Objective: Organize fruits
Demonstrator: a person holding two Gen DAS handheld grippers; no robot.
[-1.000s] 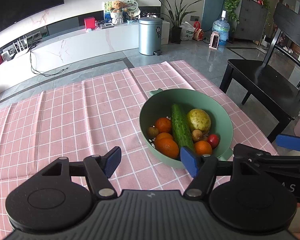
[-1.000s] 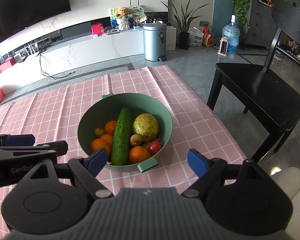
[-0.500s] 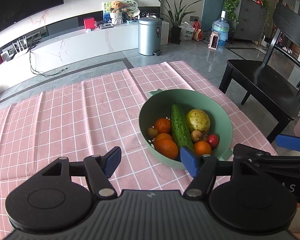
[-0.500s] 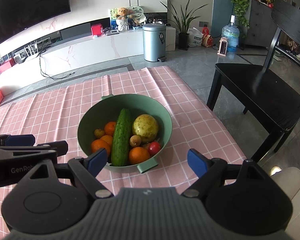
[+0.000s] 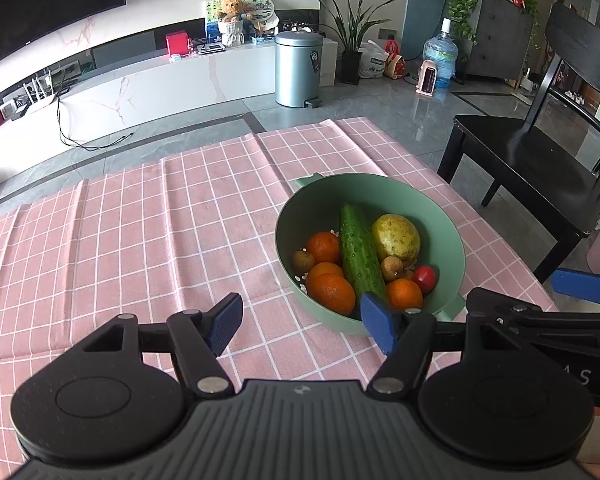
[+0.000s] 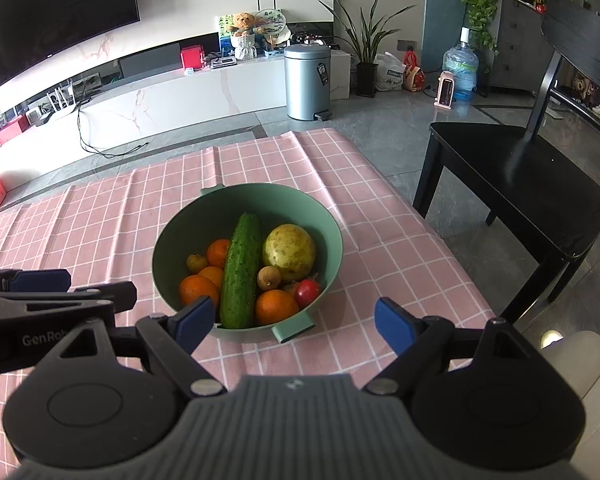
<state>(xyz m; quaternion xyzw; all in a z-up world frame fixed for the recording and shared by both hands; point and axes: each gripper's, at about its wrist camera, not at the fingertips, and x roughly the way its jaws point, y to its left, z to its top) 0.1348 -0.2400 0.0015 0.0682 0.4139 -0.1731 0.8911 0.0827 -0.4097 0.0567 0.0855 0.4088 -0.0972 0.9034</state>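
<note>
Black chair (image 6: 540,168) beside table; grey bin (image 6: 307,80); blurry toy, maybe bear (image 6: 244,24).

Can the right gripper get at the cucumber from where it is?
Probably yes: the right gripper is open and empty, and the cucumber lies on top in the bowl, nothing covering it.

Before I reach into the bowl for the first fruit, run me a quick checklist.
1. Left gripper jaws open, nothing held: ok.
2. Right gripper jaws open, nothing held: ok.
3. Bowl upright on the cloth: ok.
4. Cucumber lies across the pile, oranges either side: ok to grasp.
5. Place to sort fruit into: cannot tell, none in view.
</note>
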